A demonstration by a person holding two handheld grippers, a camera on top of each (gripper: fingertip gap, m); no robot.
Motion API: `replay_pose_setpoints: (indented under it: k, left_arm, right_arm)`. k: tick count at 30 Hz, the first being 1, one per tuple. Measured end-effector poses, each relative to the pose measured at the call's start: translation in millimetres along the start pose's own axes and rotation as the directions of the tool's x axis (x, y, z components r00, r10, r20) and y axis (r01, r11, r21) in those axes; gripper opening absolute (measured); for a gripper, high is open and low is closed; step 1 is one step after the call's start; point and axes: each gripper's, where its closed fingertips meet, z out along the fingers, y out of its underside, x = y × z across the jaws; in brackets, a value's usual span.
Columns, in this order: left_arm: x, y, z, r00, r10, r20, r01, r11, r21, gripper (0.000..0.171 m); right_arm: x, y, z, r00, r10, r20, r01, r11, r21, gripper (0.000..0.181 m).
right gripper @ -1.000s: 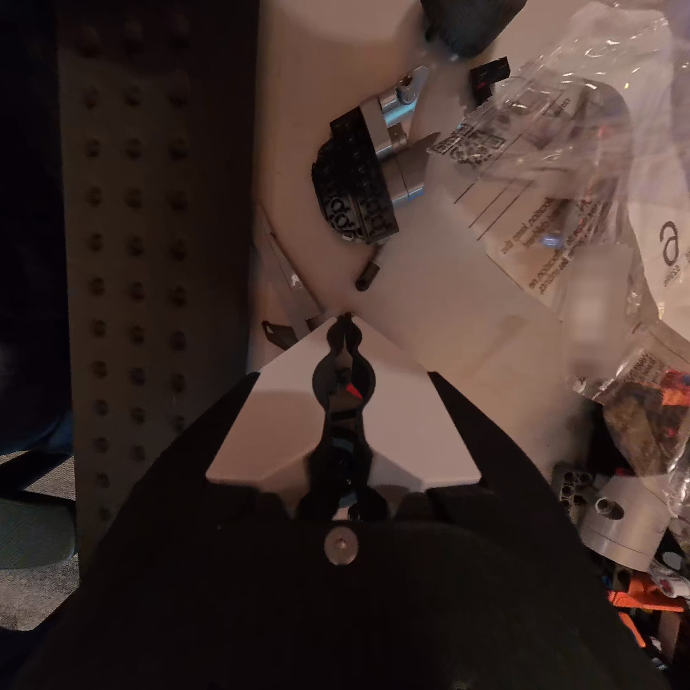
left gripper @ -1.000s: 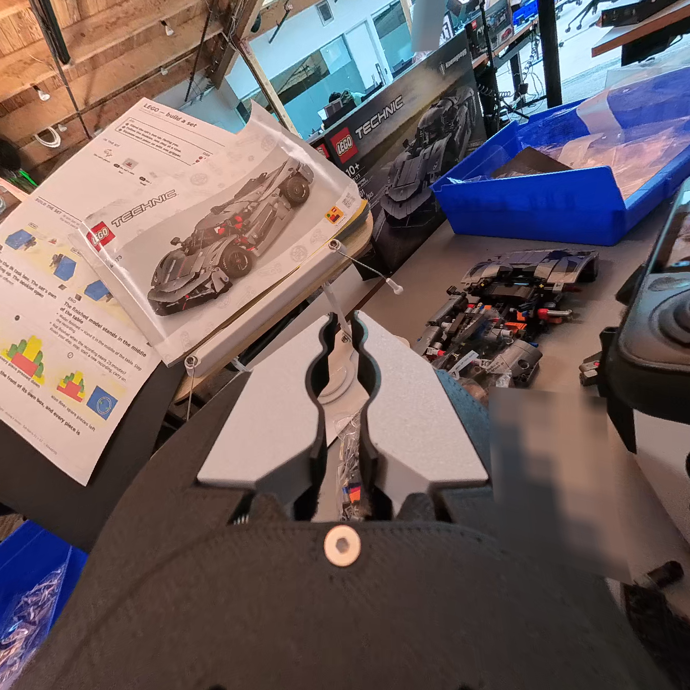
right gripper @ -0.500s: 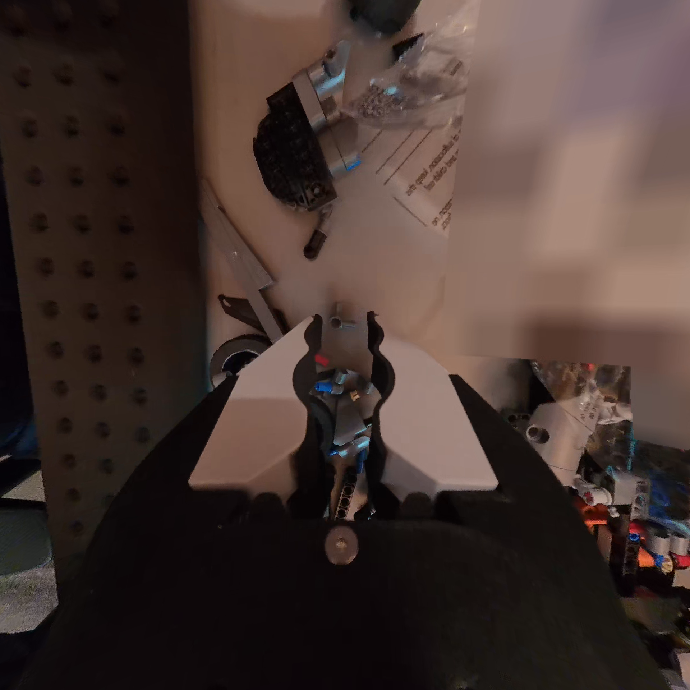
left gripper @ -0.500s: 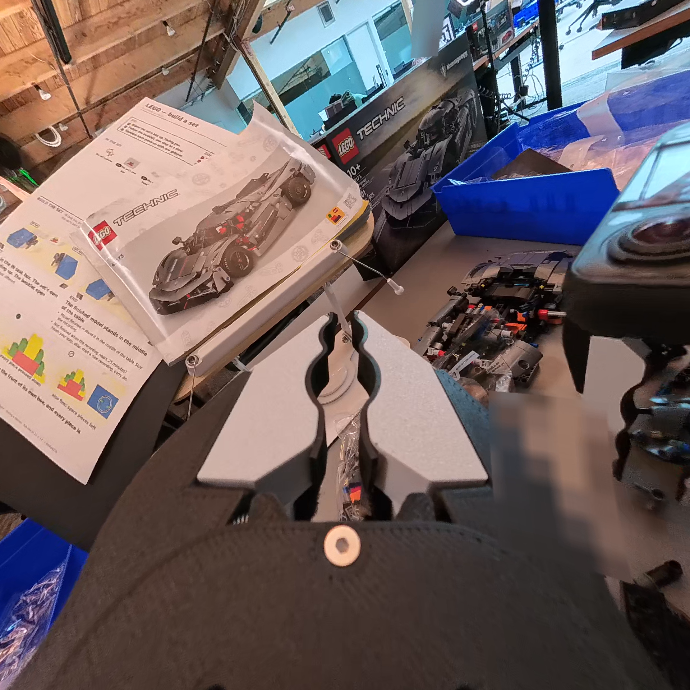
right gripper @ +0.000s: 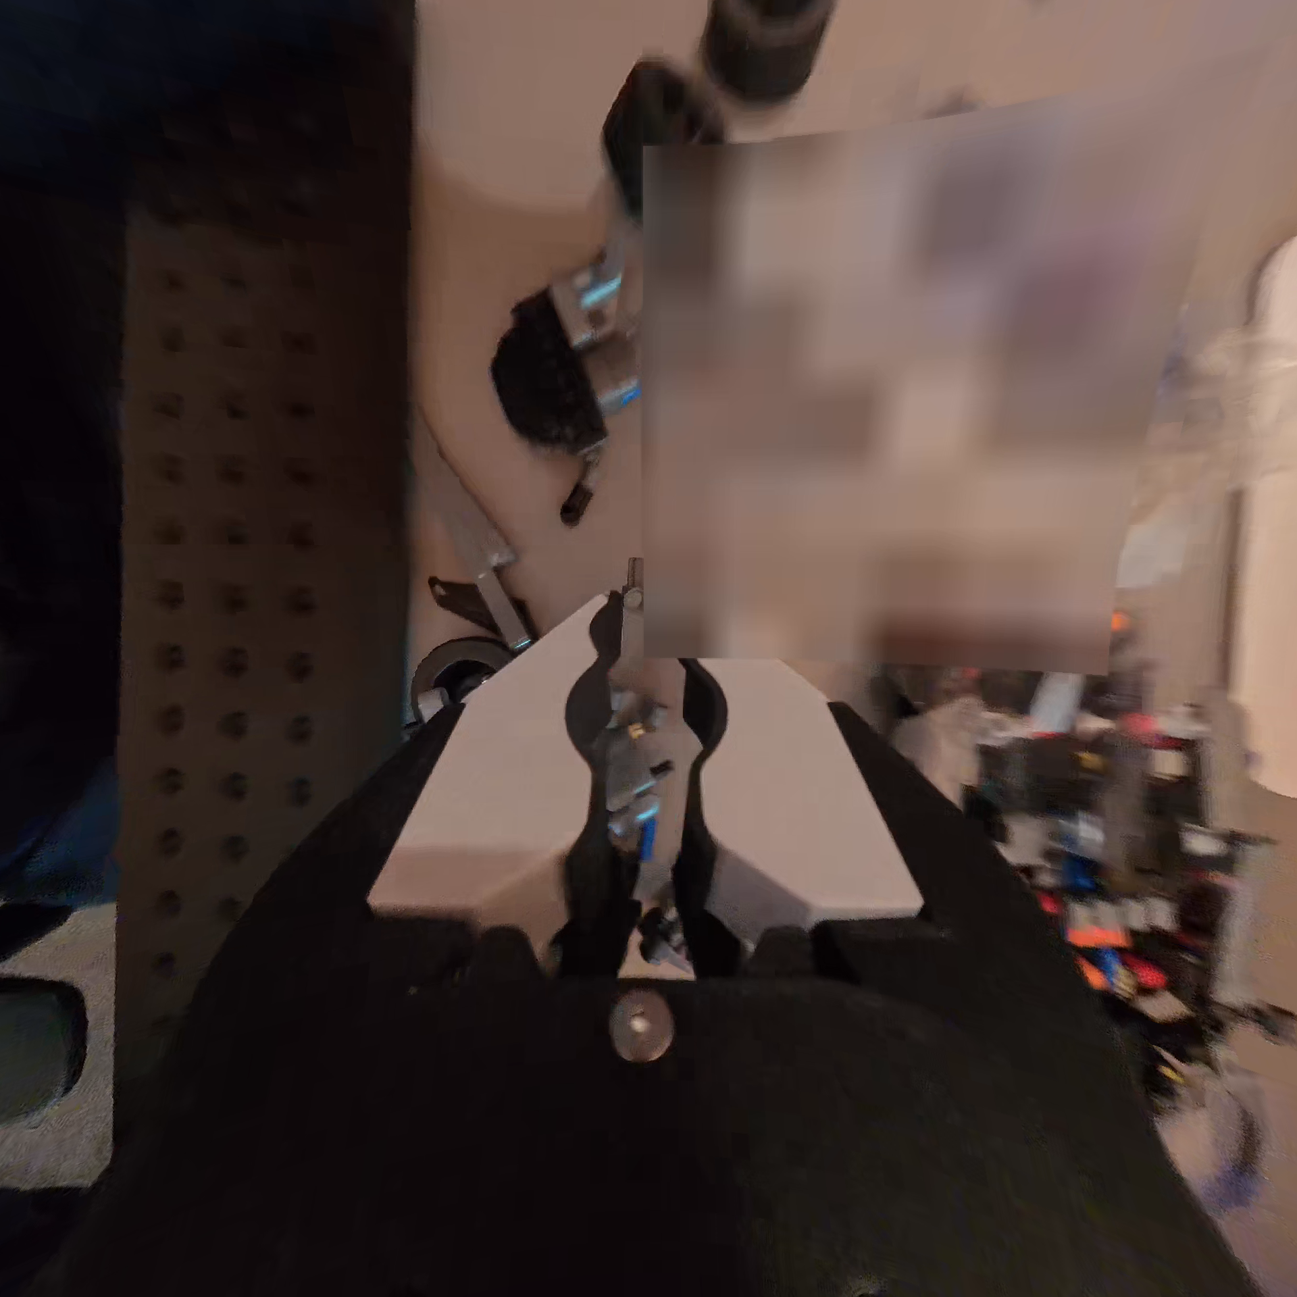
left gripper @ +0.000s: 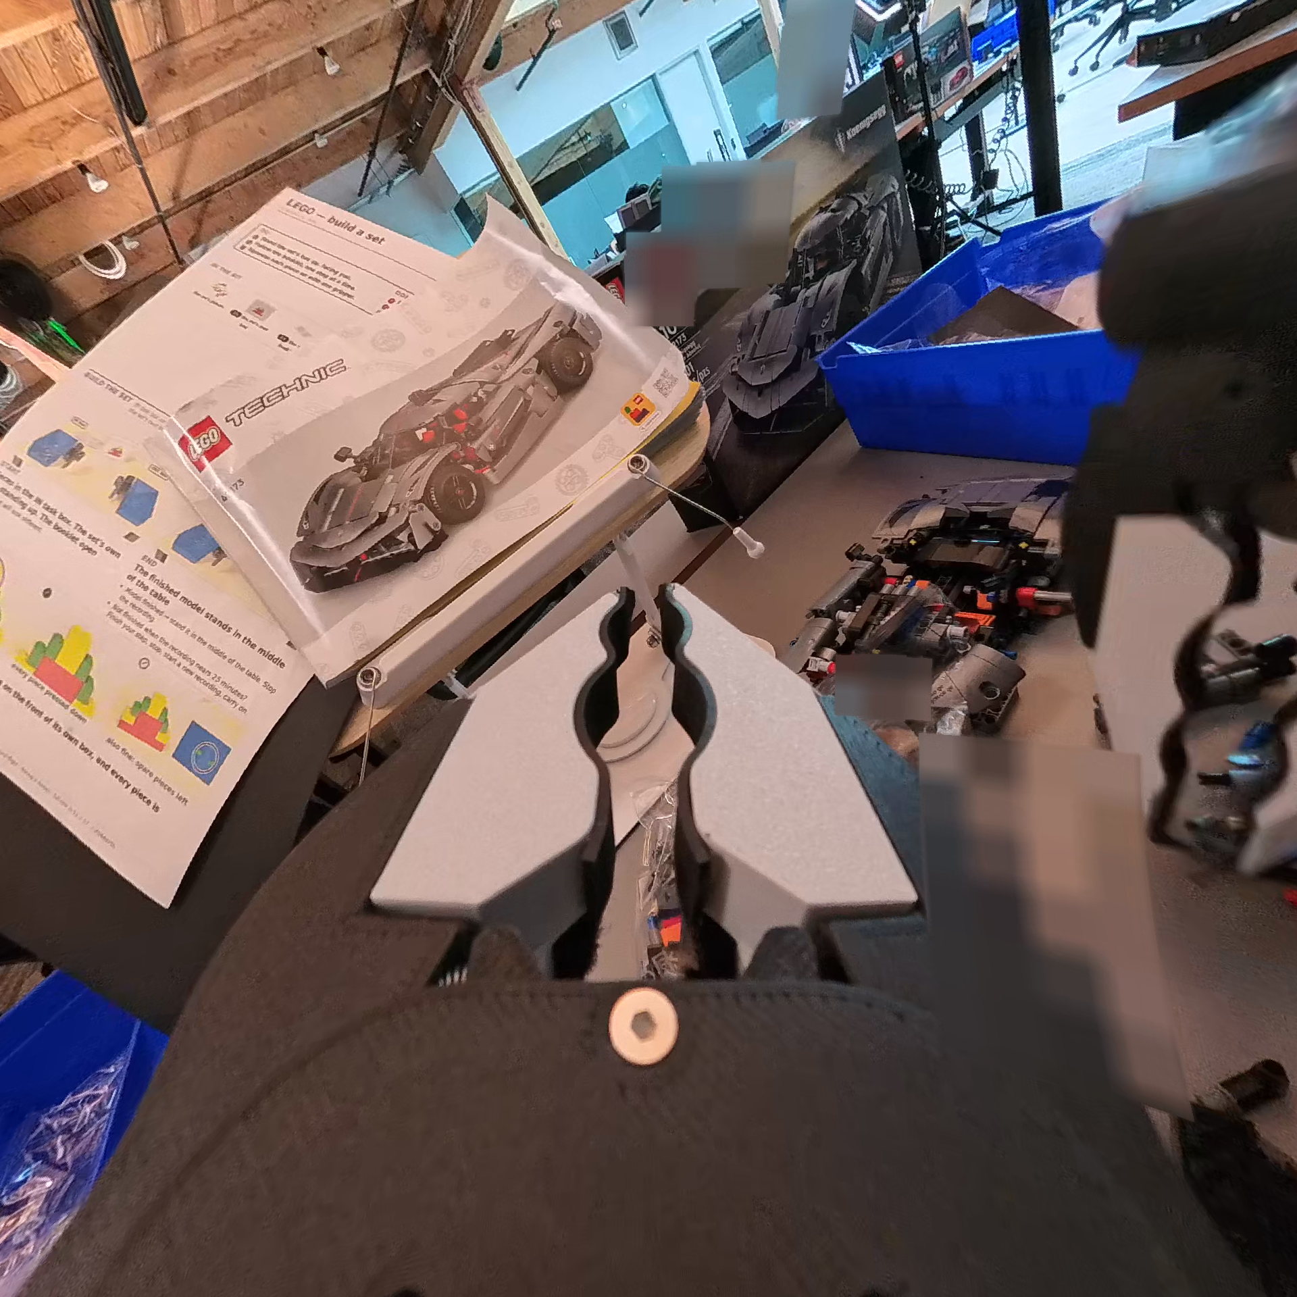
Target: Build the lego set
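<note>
My left gripper (left gripper: pixel 646 596) hovers over the grey table (left gripper: pixel 877 491), its fingers a narrow gap apart. A clear bag of small parts (left gripper: pixel 660 849) shows through the gap; I cannot tell if it is gripped. The partly built dark car model (left gripper: pixel 961 575) lies ahead to the right. My right gripper (right gripper: pixel 649 617) is shut on a small grey sub-assembly with blue pins (right gripper: pixel 632 765). In the left wrist view the right gripper (left gripper: pixel 1221 828) hangs above the table at the right, fingers down, with that sub-assembly (left gripper: pixel 1249 744) between them. The right wrist view is blurred.
An instruction booklet (left gripper: pixel 435 449) rests on a stand at the left, the set's box (left gripper: pixel 807 337) behind it. Blue bins stand at the back right (left gripper: pixel 982 393) and lower left (left gripper: pixel 63 1095). A black-and-grey part (right gripper: pixel 554 379), a long grey piece (right gripper: pixel 477 540) and a perforated board (right gripper: pixel 231 561) lie below. Tip to tip, the grippers are about 20 cm apart. The long grey piece (right gripper: pixel 477 540) sits 8 cm or so from the ends of my right fingers.
My right gripper opened, closed on the grey sub-assembly and lifted it up off the table. My left gripper has not moved.
</note>
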Motion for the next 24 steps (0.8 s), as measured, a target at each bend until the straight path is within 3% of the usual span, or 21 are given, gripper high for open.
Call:
replay_pose_setpoints:
  k: [4, 8, 11, 13, 18, 24]
  left_arm:
    - [2, 1, 1, 1.000, 0.006, -0.003, -0.006, 1.000, -0.004, 0.006]
    - [0, 3, 1, 1.000, 0.004, 0.004, -0.004, 1.000, -0.012, 0.006]
    - [-4, 4, -1, 1.000, -0.012, 0.010, 0.012, 1.000, -0.005, 0.006]
    - [-5, 1, -2, 1.000, -0.016, 0.011, 0.016, 1.000, 0.004, 0.005]
    - [0, -1, -1, 1.000, 0.002, 0.001, -0.002, 1.000, 0.002, 0.006]
    - [2, 0, 0, 1.000, -0.001, -0.001, 0.001, 1.000, 0.000, 0.006]
  right_arm:
    - [48, -22, -17, 0.989, 0.034, -0.141, -0.026, 0.998, 0.056, 0.012]
    - [75, -14, 1, 0.974, 0.040, -0.221, -0.049, 0.998, -0.036, 0.020]
    - [67, -18, -10, 0.968, 0.019, -0.249, -0.020, 1.000, 0.000, 0.021]
    - [49, -12, -16, 0.980, 0.004, -0.198, -0.004, 1.000, -0.001, 0.020]
    - [-1, 39, -4, 1.000, -0.028, -0.009, 0.026, 0.984, -0.176, 0.018]
    - [-7, 61, 16, 1.000, 0.019, 0.024, -0.013, 0.976, -0.220, 0.021]
